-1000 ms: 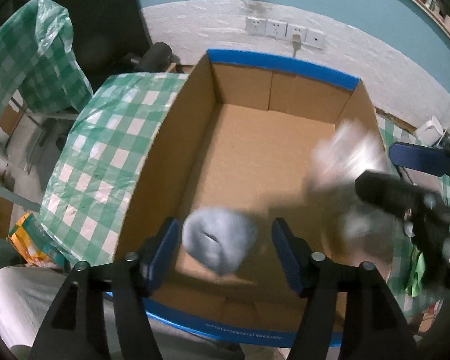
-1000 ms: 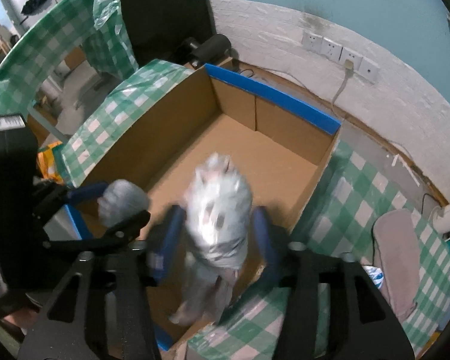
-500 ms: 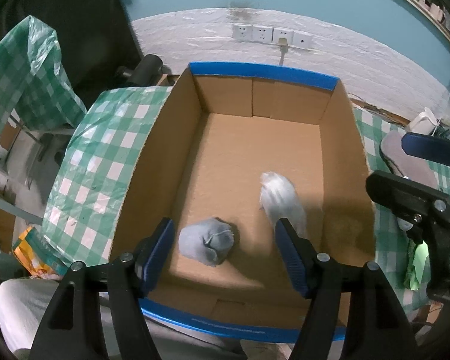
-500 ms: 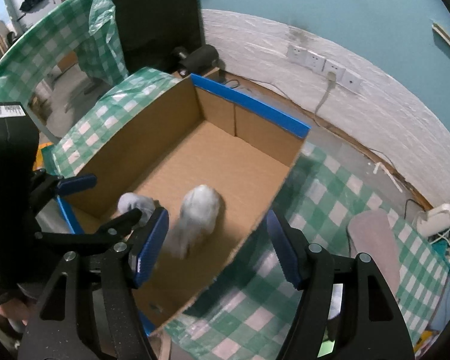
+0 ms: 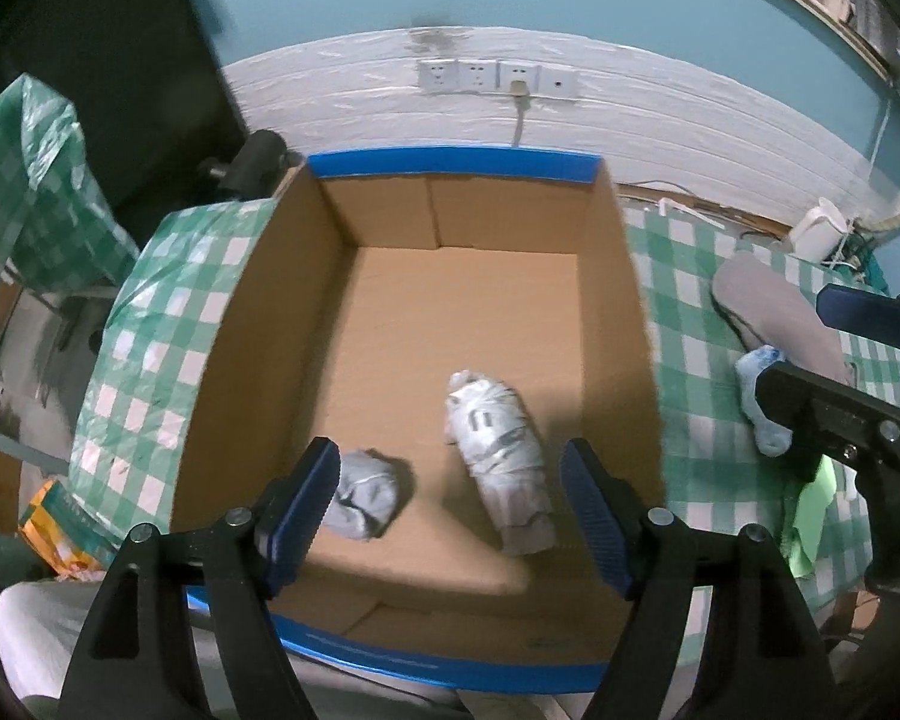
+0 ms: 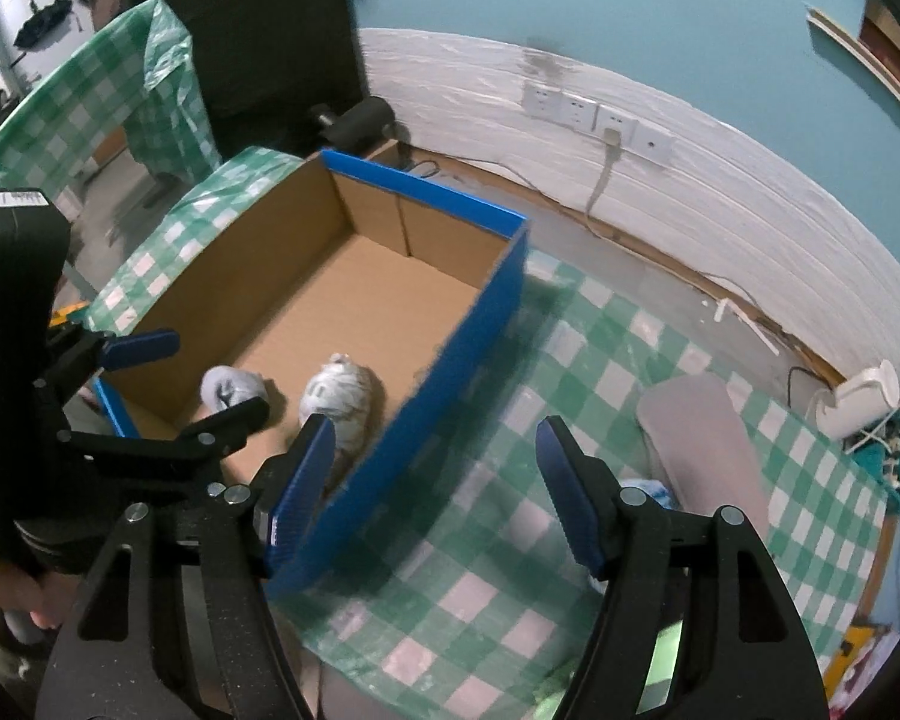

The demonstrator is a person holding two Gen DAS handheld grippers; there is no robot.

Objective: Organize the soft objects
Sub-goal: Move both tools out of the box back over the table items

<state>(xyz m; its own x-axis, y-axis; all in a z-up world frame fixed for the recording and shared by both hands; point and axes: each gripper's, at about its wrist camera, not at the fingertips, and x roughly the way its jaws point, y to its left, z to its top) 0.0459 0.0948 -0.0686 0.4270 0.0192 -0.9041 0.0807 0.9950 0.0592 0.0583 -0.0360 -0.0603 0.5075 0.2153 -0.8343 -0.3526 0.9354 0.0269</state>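
Both hand-held grippers — left (image 5: 450, 507), right (image 6: 435, 489) — released, empty; box (image 5: 624, 276) print too blurred to read.

- A tabletop (image 6: 570, 360) in green-checked cloth is carrying a cardboard box (image 5: 636, 300).
- Right of the box, a grey pad (image 6: 702, 438) is lying flat.
- Touching the pad, a pale-blue sock (image 5: 756, 396) is resting.

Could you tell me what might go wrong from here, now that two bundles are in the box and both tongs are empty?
1. The right tongs hang open astride the blue-edged box wall; swinging toward the table could catch that wall.
2. The light blue sock lies against the grey insole, so a grab may snag both.
3. The left tongs sit low over the grey sock ball and could knock it.
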